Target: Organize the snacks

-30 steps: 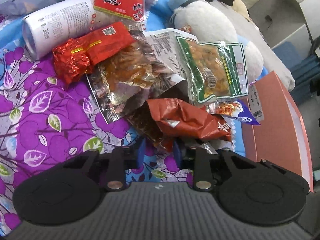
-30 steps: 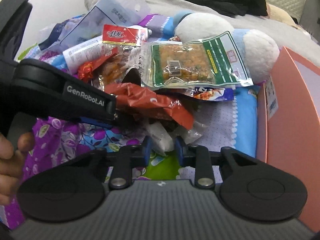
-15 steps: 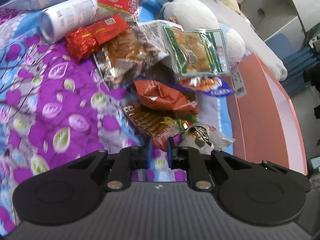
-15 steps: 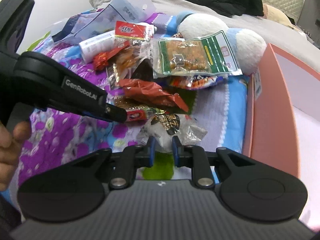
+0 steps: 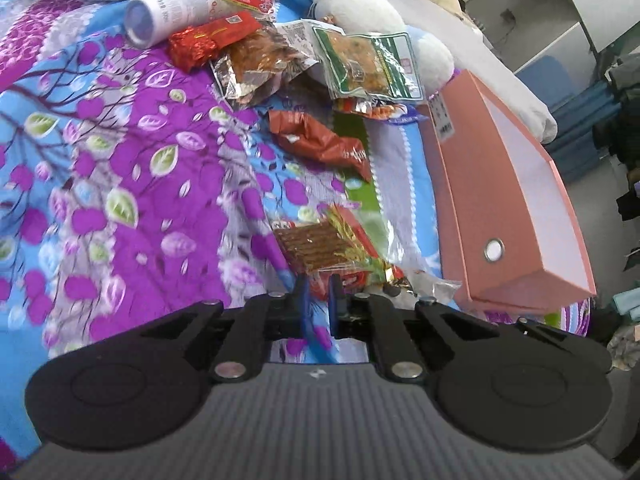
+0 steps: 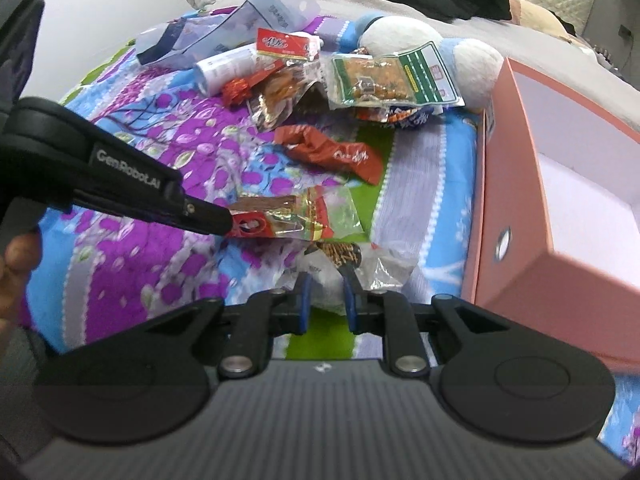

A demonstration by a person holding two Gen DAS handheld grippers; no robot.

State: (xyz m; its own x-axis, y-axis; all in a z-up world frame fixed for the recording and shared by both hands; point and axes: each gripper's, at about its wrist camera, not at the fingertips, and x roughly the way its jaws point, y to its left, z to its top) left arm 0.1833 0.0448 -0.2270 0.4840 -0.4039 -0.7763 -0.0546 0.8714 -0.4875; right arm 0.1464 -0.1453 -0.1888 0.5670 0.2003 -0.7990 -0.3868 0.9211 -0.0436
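Since the earlier frames, both tongs had drawn back from the snack heap, each carrying a packet away with it; the brown bag [image 6: 330,156], previously lying over the others, now lay alone on the bedspread [image 5: 120,168].

The left tongs [image 5: 318,286] were pinched on the red end of a clear stick-snack packet [image 5: 324,242], which stuck out forward from the tips and hung clear of the bedspread. The right view showed the same packet [image 6: 292,216] gripped at the left tongs' tip.

The right tongs [image 6: 326,284] were closed on a crumpled clear packet [image 6: 352,260] just below the first, with a narrow gap left between the blue pads.

The pink box [image 6: 520,200] stood open just right of both packets. The green packet [image 5: 368,64] lay in the heap beyond.
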